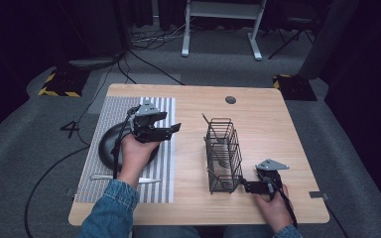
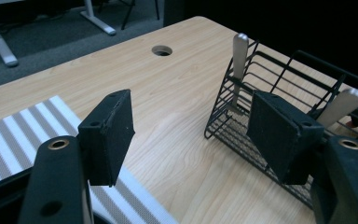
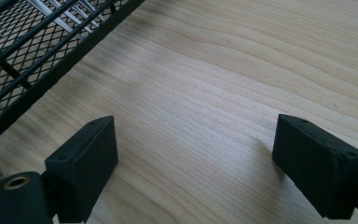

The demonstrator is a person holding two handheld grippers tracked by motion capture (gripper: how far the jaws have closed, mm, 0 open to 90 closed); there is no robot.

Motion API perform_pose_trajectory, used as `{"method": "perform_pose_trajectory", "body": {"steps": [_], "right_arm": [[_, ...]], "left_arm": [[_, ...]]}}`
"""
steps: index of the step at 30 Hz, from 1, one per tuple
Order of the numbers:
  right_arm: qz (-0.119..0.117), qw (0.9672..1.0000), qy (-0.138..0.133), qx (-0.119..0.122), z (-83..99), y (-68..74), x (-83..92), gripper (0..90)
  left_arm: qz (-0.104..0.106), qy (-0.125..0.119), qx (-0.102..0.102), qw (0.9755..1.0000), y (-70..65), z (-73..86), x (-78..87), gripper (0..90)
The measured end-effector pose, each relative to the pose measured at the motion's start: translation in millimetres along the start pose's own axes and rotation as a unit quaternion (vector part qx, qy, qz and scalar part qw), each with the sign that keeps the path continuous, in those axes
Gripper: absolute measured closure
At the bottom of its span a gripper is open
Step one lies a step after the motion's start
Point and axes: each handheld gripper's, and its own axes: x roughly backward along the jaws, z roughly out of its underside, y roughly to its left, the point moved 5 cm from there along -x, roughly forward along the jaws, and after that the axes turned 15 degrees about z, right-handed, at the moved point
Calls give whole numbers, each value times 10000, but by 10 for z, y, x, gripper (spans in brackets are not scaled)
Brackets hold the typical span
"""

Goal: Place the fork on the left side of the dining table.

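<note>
A: Stock check, left to right. First item?

B: Mat (image 1: 166, 166), striped, at the table's (image 1: 278, 129) left. On it: one dark plate (image 1: 106, 148); one knife (image 1: 124, 178), flat, near the front edge and just beside the plate.

A: Left gripper (image 1: 176, 128)?

B: It hangs above the plate's right edge and points at the basket (image 1: 223, 153). Its jaws stand wide and hold nothing. Through its own camera I see both pads (image 2: 109, 135) well apart, with bare wood between.

A: Basket contents?

B: Wire, black, mid-table. Two handles (image 2: 239, 51) stand up in it, one at the far corner and one further right. The count below the rim is uncertain, as the mesh hides the heads.

A: Right gripper (image 1: 243, 186)?

B: It sits low at the basket's near right corner, close to the wire. The jaws are wide and hold nothing, with the bare table between them.

A: Step in hand?

B: I judge it to be the knife, not yet racked. Method: I bring the left gripper back and down to the knife and line the pads across its handle. I close only once both pads flank it, since a flat blade on cloth slips easily. The right gripper steadies the basket's corner so the wire does not skid when the knife drops in.

A: Gaps in the record?

B: The forearm covers the knife's middle. I cannot tell whether the right gripper touches the basket. What the plate carries, if anything, is hidden under the hand.
</note>
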Motion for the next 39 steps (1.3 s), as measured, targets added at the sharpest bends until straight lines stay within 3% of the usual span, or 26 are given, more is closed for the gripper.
{"method": "perform_pose_trajectory", "body": {"steps": [8, 21, 33, 39], "right_arm": [[-4, 10000, 2, -11, 1, 3, 4, 144], [0, 10000, -12, -11, 2, 7, 7, 151], [-2, 10000, -16, -8, 2, 8, 9, 153], [-1, 10000, -18, -6, 2, 8, 9, 153]], "left_arm": [[141, 53, -49, 9999, -38, -147, -232, 320], [288, 188, -109, 9993, -136, -237, -523, 313], [449, 226, 184, 9986, -25, -237, -758, 339], [562, 234, 239, 9979, -7, -220, -864, 447]]}}
